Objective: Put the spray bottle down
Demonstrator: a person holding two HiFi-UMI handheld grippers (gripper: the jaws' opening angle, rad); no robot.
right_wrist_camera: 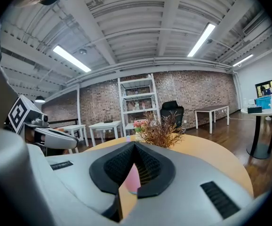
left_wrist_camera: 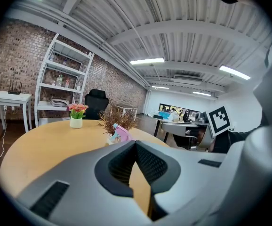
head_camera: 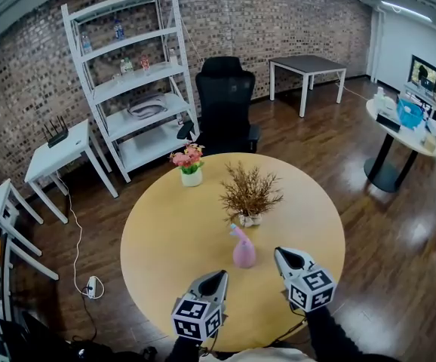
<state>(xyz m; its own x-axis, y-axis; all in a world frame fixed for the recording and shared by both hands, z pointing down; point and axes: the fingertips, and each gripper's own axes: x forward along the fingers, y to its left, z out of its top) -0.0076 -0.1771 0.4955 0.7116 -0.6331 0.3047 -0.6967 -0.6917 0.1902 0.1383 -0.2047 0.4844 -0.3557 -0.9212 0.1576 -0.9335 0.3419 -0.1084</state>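
While both hands hang low over near edge of bench (head_camera: pixel 165 232), left gripper (head_camera: pixel 219 275) and right gripper (head_camera: pixel 280 254) point far, nearly level, tips dipped slightly. Fingers on each pressed together, holding nothing. Pink spray bottle (head_camera: pixel 243 252) upright on bench just beyond, between both tips, touching neither. Farther: dried plant (head_camera: pixel 250 194), then flower pot (head_camera: pixel 191 166).
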